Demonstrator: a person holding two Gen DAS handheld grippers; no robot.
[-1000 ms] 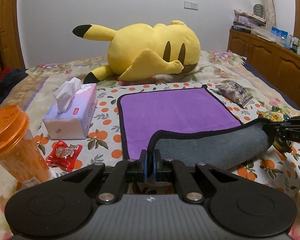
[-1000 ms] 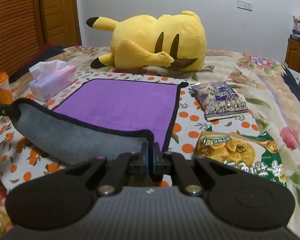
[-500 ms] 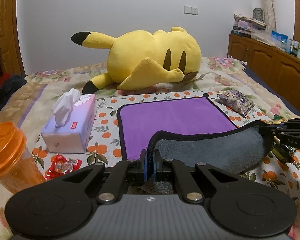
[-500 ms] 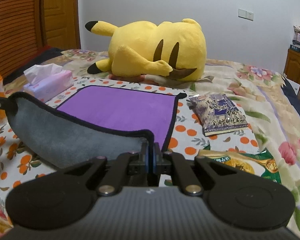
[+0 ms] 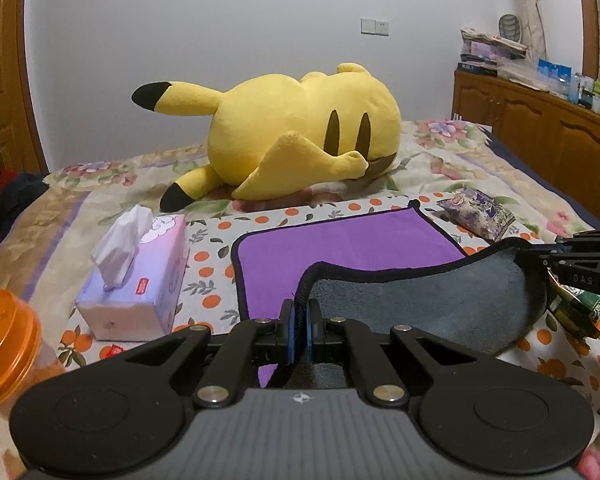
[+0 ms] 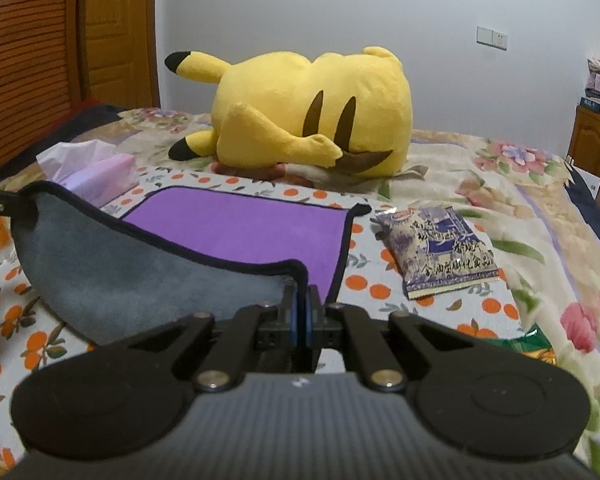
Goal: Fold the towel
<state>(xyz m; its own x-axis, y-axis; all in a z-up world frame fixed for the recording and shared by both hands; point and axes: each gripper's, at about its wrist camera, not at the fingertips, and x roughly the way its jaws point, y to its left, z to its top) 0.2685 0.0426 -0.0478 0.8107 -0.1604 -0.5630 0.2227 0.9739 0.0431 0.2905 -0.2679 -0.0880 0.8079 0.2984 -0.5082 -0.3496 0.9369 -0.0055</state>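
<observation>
A towel, purple on top (image 5: 348, 240) (image 6: 236, 232) and grey underneath with a black hem, lies on the bed. Its near edge is lifted, so the grey underside (image 5: 428, 304) (image 6: 112, 276) sags between the two grippers. My left gripper (image 5: 299, 320) is shut on the near left corner. My right gripper (image 6: 300, 312) is shut on the near right corner; it also shows at the right edge of the left wrist view (image 5: 540, 256). The far half of the towel lies flat on the bedspread.
A big yellow plush toy (image 5: 300, 140) lies beyond the towel. A tissue box (image 5: 136, 280) and an orange-lidded jar (image 5: 4, 344) sit left. A purple snack bag (image 6: 440, 248) and a green one (image 5: 576, 312) sit right. A wooden cabinet (image 5: 540, 128) stands far right.
Both grippers have risen and moved forward, carrying the towel's near edge higher and farther over the purple side. The red candy wrapper by the jar has dropped almost out of view.
</observation>
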